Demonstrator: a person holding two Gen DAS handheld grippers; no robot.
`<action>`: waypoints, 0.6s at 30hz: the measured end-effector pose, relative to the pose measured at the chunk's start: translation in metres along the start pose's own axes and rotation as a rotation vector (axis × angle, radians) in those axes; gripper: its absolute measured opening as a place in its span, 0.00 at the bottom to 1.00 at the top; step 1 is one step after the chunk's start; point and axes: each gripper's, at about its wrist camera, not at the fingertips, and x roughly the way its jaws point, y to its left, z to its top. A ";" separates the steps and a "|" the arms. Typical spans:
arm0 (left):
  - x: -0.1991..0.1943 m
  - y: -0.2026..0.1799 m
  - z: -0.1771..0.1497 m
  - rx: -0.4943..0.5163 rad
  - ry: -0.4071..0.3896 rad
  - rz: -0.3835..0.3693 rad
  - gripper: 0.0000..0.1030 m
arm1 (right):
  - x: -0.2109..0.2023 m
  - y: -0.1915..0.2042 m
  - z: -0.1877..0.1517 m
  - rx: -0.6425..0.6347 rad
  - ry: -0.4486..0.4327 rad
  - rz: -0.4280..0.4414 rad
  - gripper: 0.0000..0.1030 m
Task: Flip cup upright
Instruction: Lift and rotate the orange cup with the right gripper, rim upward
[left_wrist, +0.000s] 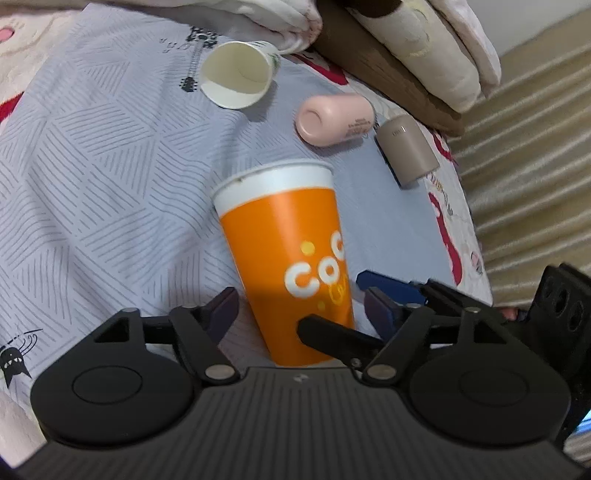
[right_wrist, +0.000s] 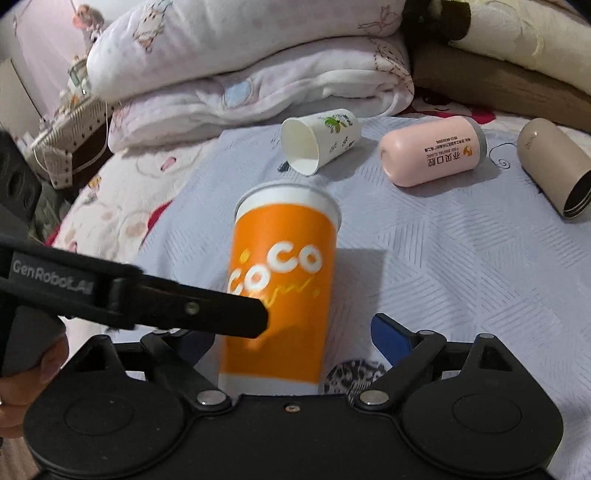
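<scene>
An orange paper cup (left_wrist: 291, 258) with white "CoCo" lettering stands upright on the grey-striped bedsheet, rim up, between the wide-apart fingers of both grippers; it also shows in the right wrist view (right_wrist: 280, 288). My left gripper (left_wrist: 299, 302) is open, its fingers on either side of the cup's lower half. My right gripper (right_wrist: 295, 332) is open around the same cup. The left gripper's finger (right_wrist: 207, 314) crosses in front of the cup in the right wrist view. Whether any finger touches the cup is unclear.
A white paper cup (left_wrist: 236, 74) lies on its side behind, also seen in the right wrist view (right_wrist: 321, 144). A pink cup (right_wrist: 432, 151) and a beige cup (right_wrist: 557, 170) lie on their sides to the right. Folded blankets (right_wrist: 251, 74) sit at the back. The bed edge (left_wrist: 476, 221) is on the right.
</scene>
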 end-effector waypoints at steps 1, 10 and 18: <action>0.002 0.003 0.003 -0.013 0.007 -0.011 0.75 | 0.001 -0.003 0.002 0.016 -0.001 0.025 0.91; 0.020 0.021 0.019 -0.050 0.023 -0.036 0.76 | 0.009 -0.008 0.012 0.021 0.002 0.124 0.91; 0.031 0.021 0.020 -0.042 0.036 -0.070 0.76 | 0.022 -0.008 0.015 -0.017 0.047 0.109 0.72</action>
